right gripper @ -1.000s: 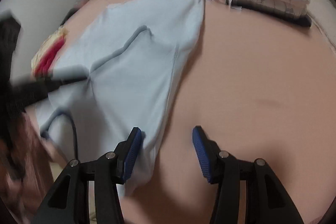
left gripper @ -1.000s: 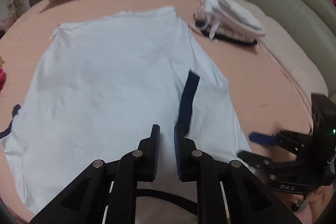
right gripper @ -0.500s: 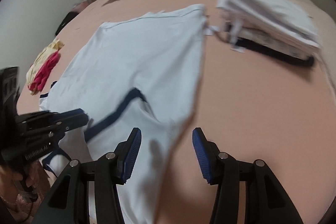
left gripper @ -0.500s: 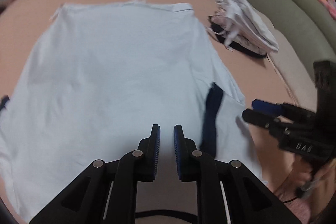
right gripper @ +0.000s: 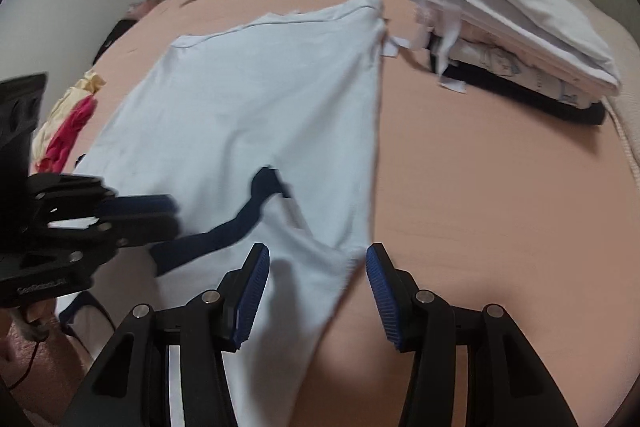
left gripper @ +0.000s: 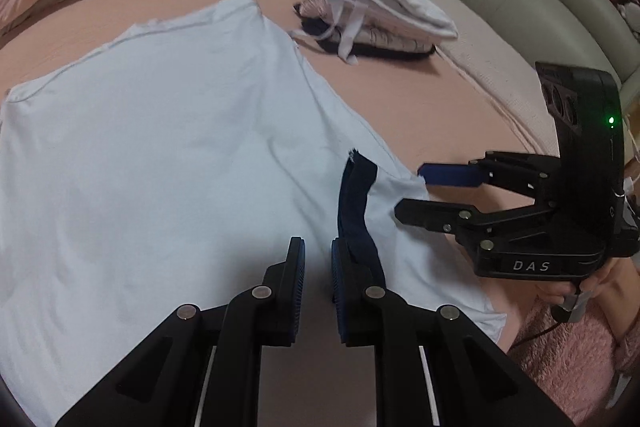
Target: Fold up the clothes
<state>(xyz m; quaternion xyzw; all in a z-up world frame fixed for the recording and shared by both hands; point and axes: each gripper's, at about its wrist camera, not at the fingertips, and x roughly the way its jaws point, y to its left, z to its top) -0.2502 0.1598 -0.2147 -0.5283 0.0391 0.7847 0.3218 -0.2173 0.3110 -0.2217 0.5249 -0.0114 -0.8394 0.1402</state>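
My left hand-held gripper (left gripper: 317,259) has its jaws nearly together with a narrow gap, and nothing sits between them; the navy trim (left gripper: 354,211) of the pale blue shirt (left gripper: 160,155) passes just beside its right finger. My right hand-held gripper (right gripper: 316,279) stands about half open over the shirt's near edge at lower centre, fabric lying between the pads without being pinched. The shirt lies spread flat on the pink bed (right gripper: 500,207), with a folded pile (right gripper: 512,35) at upper right.
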